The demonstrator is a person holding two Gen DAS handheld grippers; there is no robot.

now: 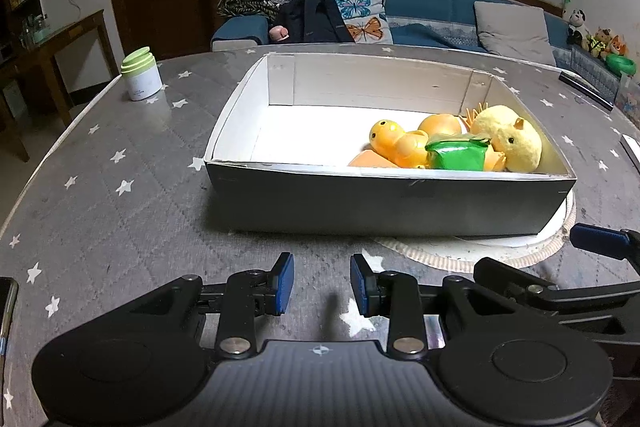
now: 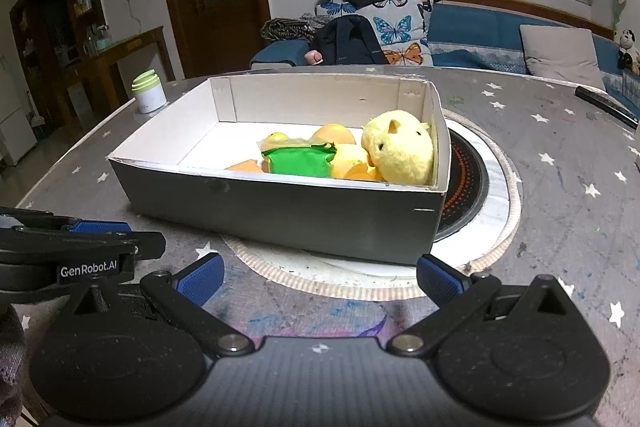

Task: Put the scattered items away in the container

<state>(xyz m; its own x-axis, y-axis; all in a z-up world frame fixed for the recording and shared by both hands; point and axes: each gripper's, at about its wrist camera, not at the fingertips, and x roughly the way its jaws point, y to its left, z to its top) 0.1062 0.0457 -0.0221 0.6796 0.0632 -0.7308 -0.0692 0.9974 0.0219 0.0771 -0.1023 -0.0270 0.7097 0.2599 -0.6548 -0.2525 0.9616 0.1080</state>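
A grey cardboard box with a white inside (image 1: 384,203) (image 2: 280,211) stands on the star-patterned table. In its right end lie a yellow plush chick (image 1: 510,139) (image 2: 402,147), orange-yellow plastic toys (image 1: 394,143) (image 2: 334,135) and a green packet (image 1: 456,153) (image 2: 298,159). My left gripper (image 1: 322,287) is empty in front of the box, its jaws a narrow gap apart. My right gripper (image 2: 318,279) is wide open and empty, just before the box's near right corner. Each gripper shows at the edge of the other's view.
A white jar with a green lid (image 1: 141,75) (image 2: 149,91) stands at the table's far left. A round woven mat with a black burner (image 2: 472,183) lies under the box's right end. A dark bar (image 2: 606,107) lies far right. A phone edge (image 1: 6,307) shows at left.
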